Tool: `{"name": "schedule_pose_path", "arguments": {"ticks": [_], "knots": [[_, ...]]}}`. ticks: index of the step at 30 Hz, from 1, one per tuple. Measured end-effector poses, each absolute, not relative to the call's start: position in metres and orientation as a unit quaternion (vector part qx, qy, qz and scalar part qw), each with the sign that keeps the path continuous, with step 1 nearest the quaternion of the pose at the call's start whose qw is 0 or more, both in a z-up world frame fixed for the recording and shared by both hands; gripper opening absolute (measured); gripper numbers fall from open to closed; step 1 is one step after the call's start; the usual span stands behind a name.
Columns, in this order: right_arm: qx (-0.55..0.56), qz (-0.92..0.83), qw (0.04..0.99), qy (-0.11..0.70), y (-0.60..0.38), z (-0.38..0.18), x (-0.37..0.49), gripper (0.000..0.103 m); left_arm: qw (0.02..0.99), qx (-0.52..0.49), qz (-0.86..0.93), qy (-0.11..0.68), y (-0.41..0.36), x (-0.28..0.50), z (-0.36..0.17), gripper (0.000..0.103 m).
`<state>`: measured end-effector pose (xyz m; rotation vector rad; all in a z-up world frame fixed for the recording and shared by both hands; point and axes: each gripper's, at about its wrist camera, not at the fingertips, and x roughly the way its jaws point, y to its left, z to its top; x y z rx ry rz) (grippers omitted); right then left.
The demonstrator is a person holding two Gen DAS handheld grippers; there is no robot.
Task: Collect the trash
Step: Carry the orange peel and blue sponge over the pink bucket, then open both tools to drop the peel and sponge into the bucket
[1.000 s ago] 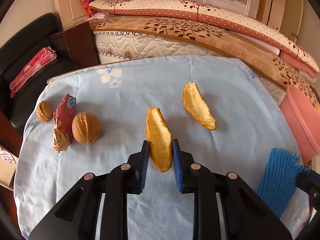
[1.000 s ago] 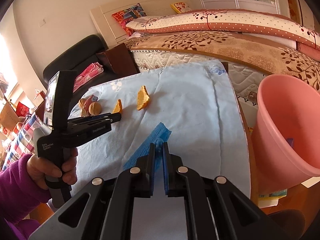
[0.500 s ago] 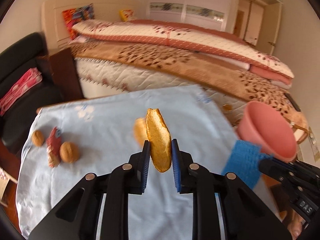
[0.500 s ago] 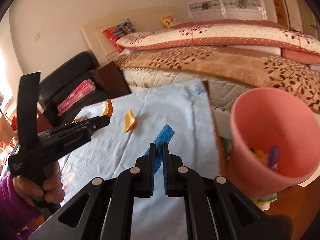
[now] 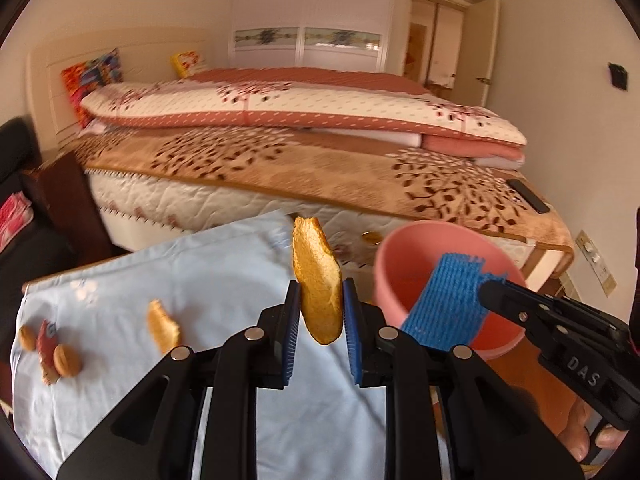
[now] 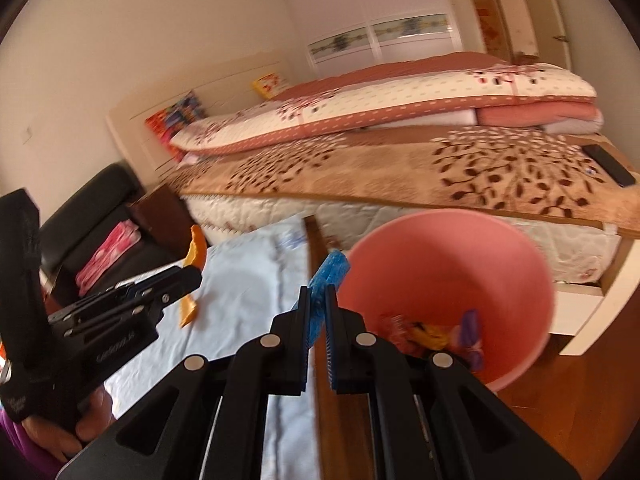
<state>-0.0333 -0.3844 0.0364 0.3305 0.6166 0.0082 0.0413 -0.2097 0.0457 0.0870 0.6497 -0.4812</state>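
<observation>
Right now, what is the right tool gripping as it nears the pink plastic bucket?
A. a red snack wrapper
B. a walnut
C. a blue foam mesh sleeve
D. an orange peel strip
C: the right tool is shut on the blue foam mesh sleeve beside the pink plastic bucket, while the orange peel strip sits in the left tool.

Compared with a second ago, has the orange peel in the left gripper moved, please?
Yes: the orange peel has risen off the blue cloth toward the pink bin.
</observation>
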Motion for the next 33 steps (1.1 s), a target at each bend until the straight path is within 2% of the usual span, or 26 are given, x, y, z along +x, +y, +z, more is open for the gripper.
{"name": "schedule_pose_path", "arguments": {"ticks": [18, 33], "knots": [[0.185, -0.081, 0.931, 0.303, -0.447, 0.02, -0.043, 0.007, 0.906, 0.071, -0.285, 0.305, -0.296, 0.036, 0.034, 0.021], [0.197, -0.112, 0.916, 0.329, -0.475, -0.008, -0.035, 0.007, 0.876, 0.072, -0.338, 0.336, -0.326, 0.042, 0.007, 0.021]]}}
